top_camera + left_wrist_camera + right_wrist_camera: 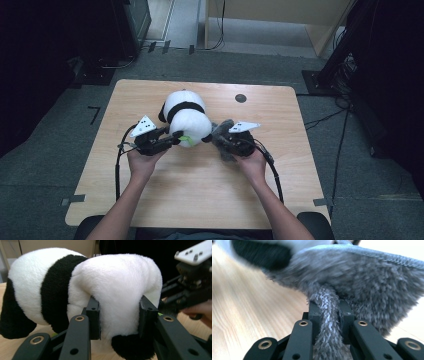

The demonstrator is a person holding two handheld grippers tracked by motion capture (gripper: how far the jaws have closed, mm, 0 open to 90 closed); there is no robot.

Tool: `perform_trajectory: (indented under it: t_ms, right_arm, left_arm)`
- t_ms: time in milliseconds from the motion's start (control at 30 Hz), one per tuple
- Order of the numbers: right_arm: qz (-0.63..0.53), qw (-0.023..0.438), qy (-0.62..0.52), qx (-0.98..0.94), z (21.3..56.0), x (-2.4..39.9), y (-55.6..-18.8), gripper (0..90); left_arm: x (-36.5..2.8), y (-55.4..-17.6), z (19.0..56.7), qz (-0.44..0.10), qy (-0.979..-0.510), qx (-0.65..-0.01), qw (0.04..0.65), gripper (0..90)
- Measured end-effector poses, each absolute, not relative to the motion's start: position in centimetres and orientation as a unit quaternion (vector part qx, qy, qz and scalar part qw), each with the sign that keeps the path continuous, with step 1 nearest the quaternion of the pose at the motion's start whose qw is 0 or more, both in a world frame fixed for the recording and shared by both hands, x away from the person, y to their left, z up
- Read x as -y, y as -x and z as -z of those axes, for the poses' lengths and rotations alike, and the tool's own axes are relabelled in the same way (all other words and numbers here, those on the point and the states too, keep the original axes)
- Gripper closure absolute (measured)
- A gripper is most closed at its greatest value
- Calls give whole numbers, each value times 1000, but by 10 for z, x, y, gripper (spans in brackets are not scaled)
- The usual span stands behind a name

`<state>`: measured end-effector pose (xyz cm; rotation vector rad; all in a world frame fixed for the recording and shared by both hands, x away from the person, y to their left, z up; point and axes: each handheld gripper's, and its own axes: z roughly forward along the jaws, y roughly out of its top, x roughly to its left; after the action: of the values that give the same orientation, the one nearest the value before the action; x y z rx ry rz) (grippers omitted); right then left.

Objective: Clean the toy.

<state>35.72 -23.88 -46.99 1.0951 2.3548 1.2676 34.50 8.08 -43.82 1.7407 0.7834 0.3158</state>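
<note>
While our left claw (120, 312) squeezed the panda (186, 120) and our right claw (329, 312) pinched the grey cloth (367, 277), tugging risked toppling it.

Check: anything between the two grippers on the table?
Yes: high view shows the panda plush between left gripper and right gripper, which holds a grey cloth.

counter (200, 190): light wood, rounded corners, small dark round disc (240, 98) near my far edge
floor (50, 170): grey carpet, tape marks
far side: pale wooden panel (280, 15), black stands, cables (345, 125) trailing right
light: dim at both sides
</note>
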Motion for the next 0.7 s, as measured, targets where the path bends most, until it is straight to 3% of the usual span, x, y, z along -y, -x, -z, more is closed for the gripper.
perform_trajectory:
  t_ms: [333, 700]
  right_arm:
    - [-500, 144, -383, -763, 430, 265, -350, 781]
    - [-532, 134, -318, -773, 402, 221, -325, 781]
  left_arm:
    - [-69, -345, 444, -142, -752, -323, 557, 619]
    - [-61, -339, 442, -141, -752, -312, 563, 621]
